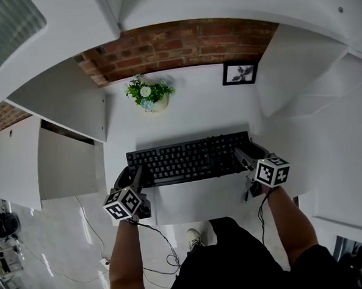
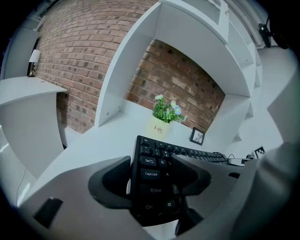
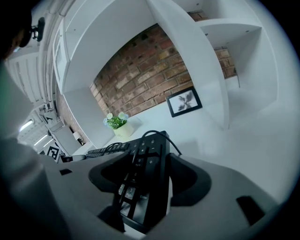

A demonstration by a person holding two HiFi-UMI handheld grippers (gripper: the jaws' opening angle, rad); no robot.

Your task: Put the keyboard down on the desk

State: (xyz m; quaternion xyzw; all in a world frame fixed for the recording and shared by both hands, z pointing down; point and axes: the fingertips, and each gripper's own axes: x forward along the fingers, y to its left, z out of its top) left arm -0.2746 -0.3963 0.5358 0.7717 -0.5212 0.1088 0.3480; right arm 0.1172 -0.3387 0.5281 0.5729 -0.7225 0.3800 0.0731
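**Keyboard gripped at both ends, low over the desk**

You hold the black keyboard [image 1: 188,159] level by its two short ends. The fingers of your left gripper [image 1: 136,179] are clenched on the Caps Lock end, and those of your right gripper [image 1: 245,159] on the number-pad end, where the cable leaves. Gripping both ends likely keeps it flat for setting down. It lies on your side of the potted plant [image 1: 148,95], over the white desk [image 1: 197,112] — whether it already touches is unclear.
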